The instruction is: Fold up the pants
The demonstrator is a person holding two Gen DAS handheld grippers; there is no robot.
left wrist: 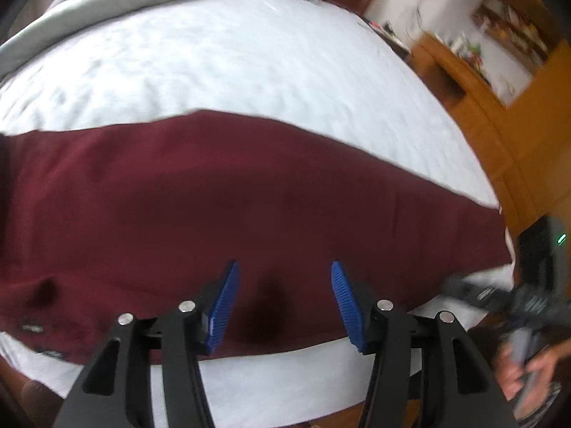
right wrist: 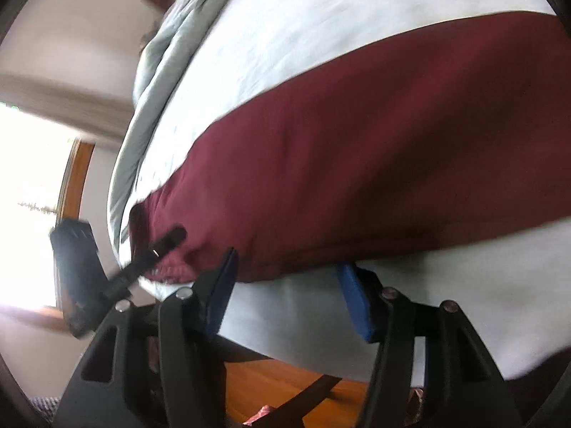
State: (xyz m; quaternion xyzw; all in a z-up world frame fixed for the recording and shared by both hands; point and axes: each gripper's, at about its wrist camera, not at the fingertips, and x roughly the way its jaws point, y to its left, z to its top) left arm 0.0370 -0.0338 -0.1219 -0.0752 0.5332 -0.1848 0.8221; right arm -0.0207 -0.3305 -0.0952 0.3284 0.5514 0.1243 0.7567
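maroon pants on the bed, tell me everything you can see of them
The maroon pants are a dark red, soft, matte fabric that looks like sweatpant knit. They lie flat in a long band across the white bedsheet, near its front edge, mostly smooth with a few shallow creases. In the right wrist view one end looks gathered, with a black strap or drawstring trailing from it. The open left gripper hovers over their near edge; the open right gripper sits just at it. Neither grips the cloth.
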